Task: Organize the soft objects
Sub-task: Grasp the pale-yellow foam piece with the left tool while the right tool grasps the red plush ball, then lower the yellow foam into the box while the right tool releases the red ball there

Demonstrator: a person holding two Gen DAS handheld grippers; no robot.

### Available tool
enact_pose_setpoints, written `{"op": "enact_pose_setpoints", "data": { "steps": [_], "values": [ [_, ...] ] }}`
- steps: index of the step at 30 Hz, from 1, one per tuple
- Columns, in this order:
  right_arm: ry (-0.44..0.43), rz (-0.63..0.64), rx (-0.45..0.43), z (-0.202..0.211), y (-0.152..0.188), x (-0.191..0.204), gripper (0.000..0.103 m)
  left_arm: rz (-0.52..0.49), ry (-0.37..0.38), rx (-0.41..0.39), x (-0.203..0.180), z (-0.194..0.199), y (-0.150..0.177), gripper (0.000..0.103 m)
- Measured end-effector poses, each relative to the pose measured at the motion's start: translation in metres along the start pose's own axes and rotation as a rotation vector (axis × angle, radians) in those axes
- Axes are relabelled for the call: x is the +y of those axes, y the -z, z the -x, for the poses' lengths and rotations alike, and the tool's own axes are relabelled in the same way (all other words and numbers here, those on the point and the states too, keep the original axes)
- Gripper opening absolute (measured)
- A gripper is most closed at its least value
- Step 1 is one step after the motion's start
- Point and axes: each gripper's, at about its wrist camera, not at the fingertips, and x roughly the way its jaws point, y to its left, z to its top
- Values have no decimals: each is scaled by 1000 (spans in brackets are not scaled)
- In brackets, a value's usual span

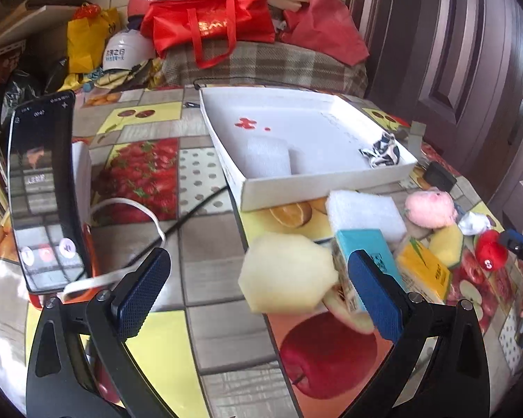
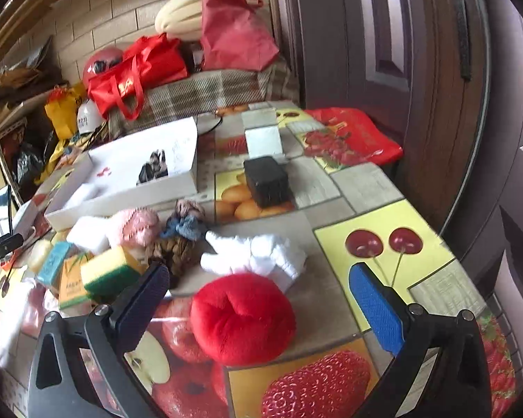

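My left gripper (image 1: 261, 289) is open, with a cream foam piece (image 1: 286, 275) between its fingers, nearer the right one. Beside it lie a blue tissue pack (image 1: 362, 247), an orange pack (image 1: 425, 271), a white foam block (image 1: 362, 212) and a pink plush (image 1: 430, 209). The white box (image 1: 317, 183) holds a white sponge (image 1: 266, 156) and a black-and-white cloth (image 1: 383, 149). My right gripper (image 2: 261, 299) is open around a red plush ball (image 2: 242, 318). Past it lie a white cloth (image 2: 258, 254), a yellow-green sponge (image 2: 106, 271), scrunchies (image 2: 188, 223) and the pink plush (image 2: 137, 228).
A phone on a stand (image 1: 43, 191) with a white cable (image 1: 122, 209) stands at the left. A black block (image 2: 266, 181) and a white block (image 2: 263, 141) sit behind the pile. A red bag (image 2: 355, 136) lies at the far right table edge. Bags and helmets crowd the bench behind.
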Motion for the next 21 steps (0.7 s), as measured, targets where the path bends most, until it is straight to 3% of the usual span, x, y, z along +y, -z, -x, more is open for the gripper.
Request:
{"op": "enact_pose_setpoints", "data": {
  "steps": [7,10,12,13,14,17,21],
  "values": [
    [15,47,106,-23,7,12,101,-91,-38,81,-22,-23,8,102],
    [16,79,145,-29,9,19,89,-119,-45,131,-25,-39,8,97],
    [8,95,165,-32,12,22,73,-121,-27,168,-25,-47,8,84],
    [0,99,171,-32,12,23,66,-127,-37,156,-26,-46,8,68],
    [-5,101,167,-31,12,24,65,-128,-36,144,-27,-44,8,63],
    [-42,112,122,-20,12,26,60,-113,-20,109,-24,-37,8,59],
    [-67,138,-25,9,13,32,60,-76,-53,-26,-22,-13,6,59]
  ]
}}
